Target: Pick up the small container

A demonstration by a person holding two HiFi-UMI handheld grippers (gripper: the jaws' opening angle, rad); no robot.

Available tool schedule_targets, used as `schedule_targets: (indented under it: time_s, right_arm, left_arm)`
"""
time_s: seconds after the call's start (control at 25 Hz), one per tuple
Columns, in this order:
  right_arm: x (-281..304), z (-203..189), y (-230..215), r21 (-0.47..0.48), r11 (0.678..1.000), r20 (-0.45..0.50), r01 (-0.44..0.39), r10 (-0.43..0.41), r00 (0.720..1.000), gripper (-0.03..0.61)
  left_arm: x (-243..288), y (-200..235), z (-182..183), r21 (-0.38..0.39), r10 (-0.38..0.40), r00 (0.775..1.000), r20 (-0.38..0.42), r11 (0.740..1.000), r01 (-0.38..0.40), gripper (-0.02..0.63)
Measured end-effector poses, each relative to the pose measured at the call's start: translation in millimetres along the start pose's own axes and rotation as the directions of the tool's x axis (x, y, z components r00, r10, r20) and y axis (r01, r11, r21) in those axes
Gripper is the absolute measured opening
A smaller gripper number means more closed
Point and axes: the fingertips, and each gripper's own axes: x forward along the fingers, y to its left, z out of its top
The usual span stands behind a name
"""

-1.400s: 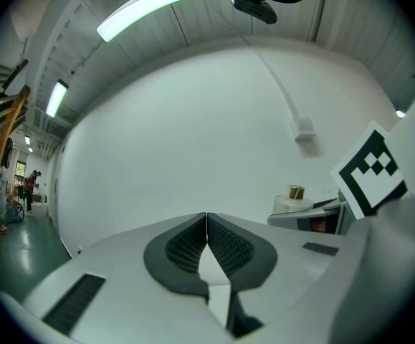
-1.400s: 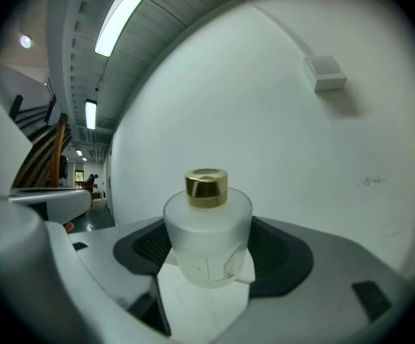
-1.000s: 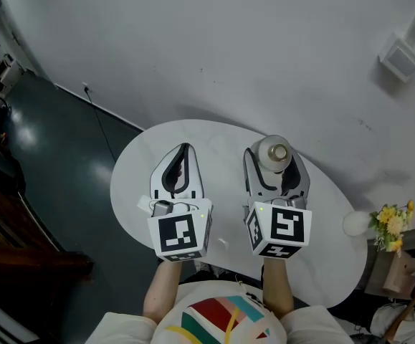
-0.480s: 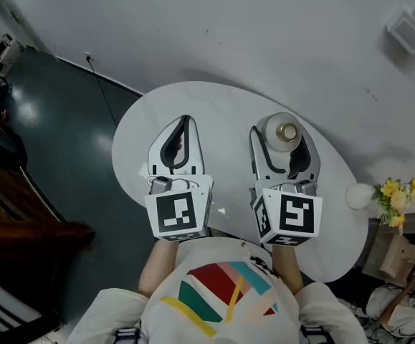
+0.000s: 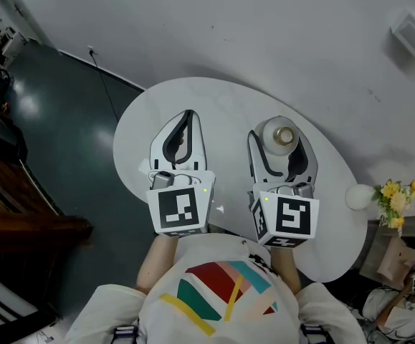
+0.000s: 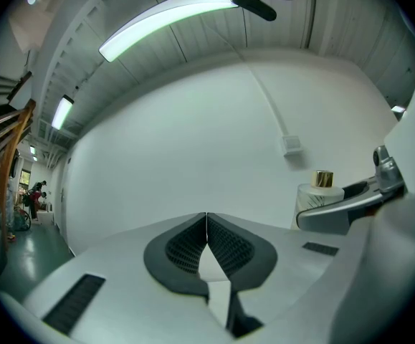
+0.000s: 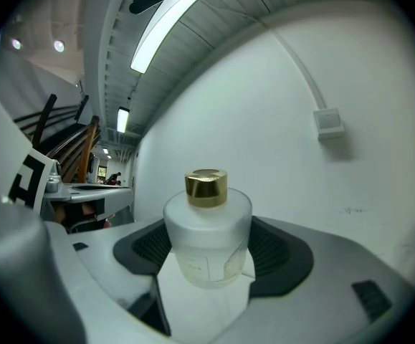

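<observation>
The small container is a frosted white bottle with a gold cap, seen over the far right part of the round white table. My right gripper is shut on it, one dark pad pressed to each side of the bottle. I cannot tell whether the bottle's base touches the table. My left gripper hovers over the table's left half, shut with nothing between its pads. The left gripper view also shows the container off to its right.
Yellow flowers and a white ball-shaped object stand at the table's right end. A white wall with a small box lies beyond the table. Dark floor with a cable lies to the left.
Both grippers, the right one still holding the container, now sit farther back from the table's far edge. The view has shifted too. Jaw states are unchanged.
</observation>
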Motion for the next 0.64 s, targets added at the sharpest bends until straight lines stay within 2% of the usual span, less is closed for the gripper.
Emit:
schedule_targets:
  time_s: [0.64]
  right_arm:
    - [-0.1, 0.4, 11.2, -0.011, 0.999, 0.001, -0.031, 0.031, 1.000, 0.333]
  left_arm:
    - [-7.3, 8.2, 4.3, 0.007, 0.028, 1.000, 0.008, 1.000, -0.028, 0.018]
